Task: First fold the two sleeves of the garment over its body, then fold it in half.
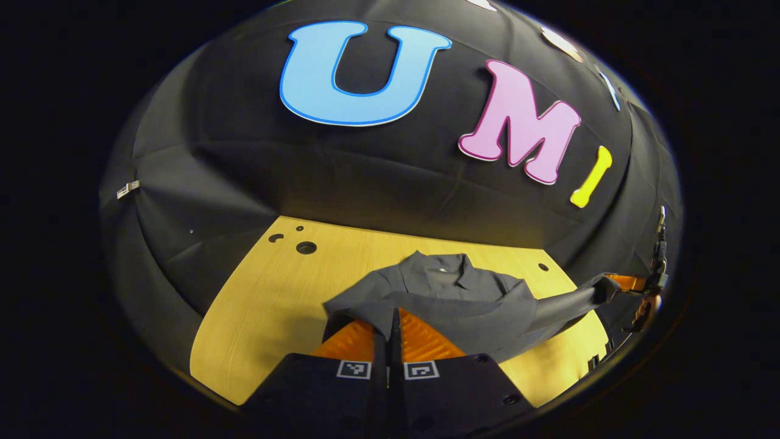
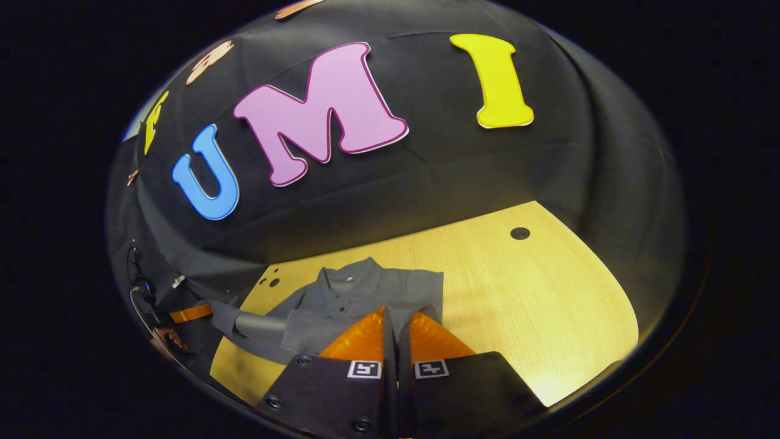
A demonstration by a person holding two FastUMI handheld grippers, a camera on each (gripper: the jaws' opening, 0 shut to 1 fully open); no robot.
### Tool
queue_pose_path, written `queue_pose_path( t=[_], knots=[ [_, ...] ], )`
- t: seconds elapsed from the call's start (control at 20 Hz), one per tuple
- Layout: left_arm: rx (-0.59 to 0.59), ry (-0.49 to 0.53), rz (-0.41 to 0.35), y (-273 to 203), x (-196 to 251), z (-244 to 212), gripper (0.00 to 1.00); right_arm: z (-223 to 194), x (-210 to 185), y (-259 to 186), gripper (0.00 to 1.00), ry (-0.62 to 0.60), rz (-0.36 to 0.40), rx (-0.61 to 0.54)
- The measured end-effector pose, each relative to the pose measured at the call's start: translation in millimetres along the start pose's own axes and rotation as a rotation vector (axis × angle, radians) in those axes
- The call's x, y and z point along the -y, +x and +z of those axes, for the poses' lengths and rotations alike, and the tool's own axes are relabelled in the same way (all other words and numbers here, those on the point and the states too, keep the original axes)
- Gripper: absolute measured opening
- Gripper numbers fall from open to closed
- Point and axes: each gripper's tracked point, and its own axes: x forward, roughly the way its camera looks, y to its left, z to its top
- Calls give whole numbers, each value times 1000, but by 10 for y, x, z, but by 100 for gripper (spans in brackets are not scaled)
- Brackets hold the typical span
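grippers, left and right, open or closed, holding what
Left tool: closed on the dark grey cloth shirt.
Right tool: closed on the shirt's hem.

Dark grey collared garment (image 1: 454,296) on wooden table, collar far side, both sleeves lifted outward

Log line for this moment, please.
stage: folding | left gripper: jaws shut on shirt hem | right gripper: jaws shut on shirt hem | surface: table

Left gripper (image 1: 393,317) and right gripper (image 2: 396,320) both have fingers pinched nearly together
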Motion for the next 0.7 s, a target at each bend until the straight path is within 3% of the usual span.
queue_pose_path(
  t=[0.1, 0.15, 0.7],
  knots=[
    [1, -8, 14, 154, -35, 29, 2, 32, 8, 201, 5, -24, -1, -4],
    [1, -9, 22, 237, -56, 51, 5, 55, 4, 331, 5, -38, 0, -4],
    [18, 58, 78, 1019, -219, 111, 5, 101, 126, 1281, 5, -63, 13, -8]
  ],
)
